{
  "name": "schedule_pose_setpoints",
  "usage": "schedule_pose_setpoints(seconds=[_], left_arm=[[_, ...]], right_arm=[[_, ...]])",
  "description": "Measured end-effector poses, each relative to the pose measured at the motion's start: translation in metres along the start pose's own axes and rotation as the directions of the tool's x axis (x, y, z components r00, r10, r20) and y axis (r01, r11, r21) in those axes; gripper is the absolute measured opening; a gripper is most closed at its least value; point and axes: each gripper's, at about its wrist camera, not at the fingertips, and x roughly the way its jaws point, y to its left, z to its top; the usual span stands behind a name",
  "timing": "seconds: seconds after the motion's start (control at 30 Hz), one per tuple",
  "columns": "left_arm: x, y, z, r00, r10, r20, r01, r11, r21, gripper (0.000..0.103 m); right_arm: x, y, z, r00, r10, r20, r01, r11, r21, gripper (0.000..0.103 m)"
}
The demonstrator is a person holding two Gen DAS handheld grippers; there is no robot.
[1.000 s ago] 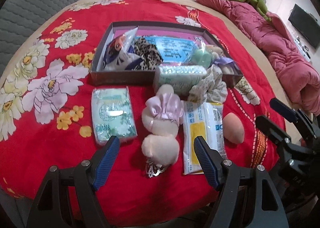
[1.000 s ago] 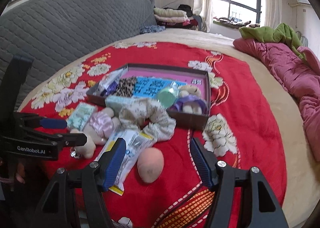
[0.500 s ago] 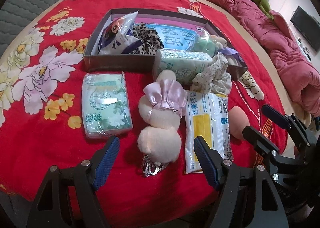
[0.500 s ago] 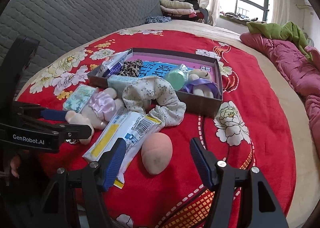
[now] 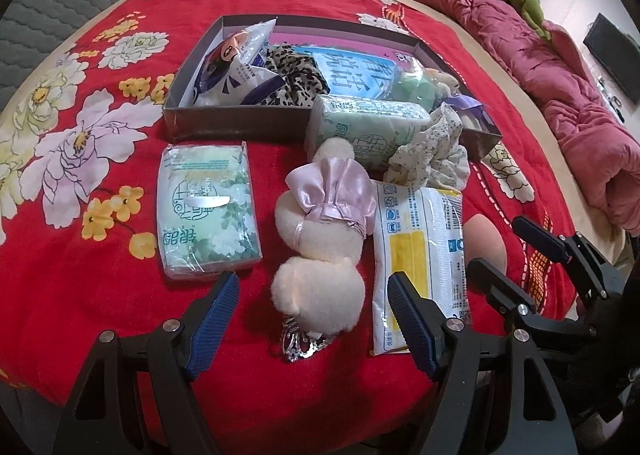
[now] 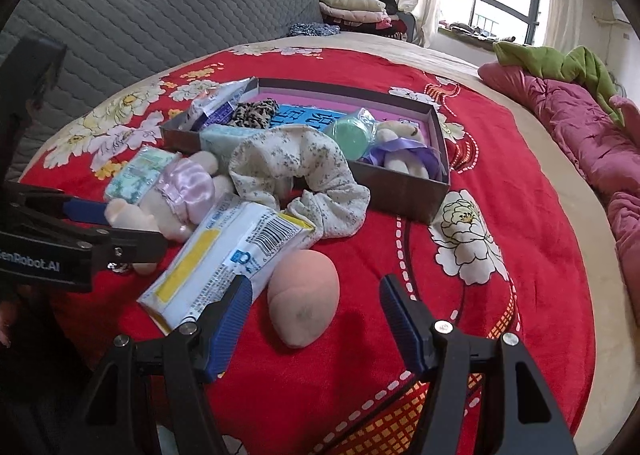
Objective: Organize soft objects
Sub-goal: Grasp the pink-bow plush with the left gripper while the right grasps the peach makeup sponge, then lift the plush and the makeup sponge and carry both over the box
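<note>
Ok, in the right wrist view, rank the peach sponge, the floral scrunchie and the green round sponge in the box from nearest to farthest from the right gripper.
1. Peach sponge: on the red cloth, just ahead of the right gripper, between its open fingers.
2. Floral scrunchie: farther up, leaning against the box front.
3. Green round sponge: inside the box, farthest.

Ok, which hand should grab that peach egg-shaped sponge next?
Right, most likely. The right tongs stand open with the peach sponge lying straight ahead between their tips. The left tongs face the plush toy instead; from there the sponge sits off to the side, beyond the white packet.
</note>
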Motion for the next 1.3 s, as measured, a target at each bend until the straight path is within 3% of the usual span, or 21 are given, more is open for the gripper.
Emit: schedule_pose_setpoints(seconds=[0.23,0.53,0.67,1.3], left_arm=[[0.004,-0.001,0.000,1.000,0.003,-0.004,-0.003,1.000,-0.005,0.076],[0.010,-0.003,0.000,1.000,0.007,-0.011,-0.007,1.000,-0.005,0.067],[0.011,-0.002,0.001,1.000,0.000,-0.008,0.000,1.000,-0.012,0.055],[0.017,-0.012,0.003,1.000,0.023,-0.012,-0.023,1.000,0.020,0.039]], right_arm=[[0.006,0.004,0.000,1.000,0.003,0.013,-0.003,1.000,-0.024,0.064],[0.012,-0.002,-0.001,0.999,0.041,0.014,-0.041,0.999,-0.004,0.040],[0.011,-0.004,0.000,0.998,0.053,0.019,-0.053,0.999,0.000,0.039],[0.012,-0.009,0.001,0.997,0.077,0.020,-0.078,0.996,0.035,0.039]])
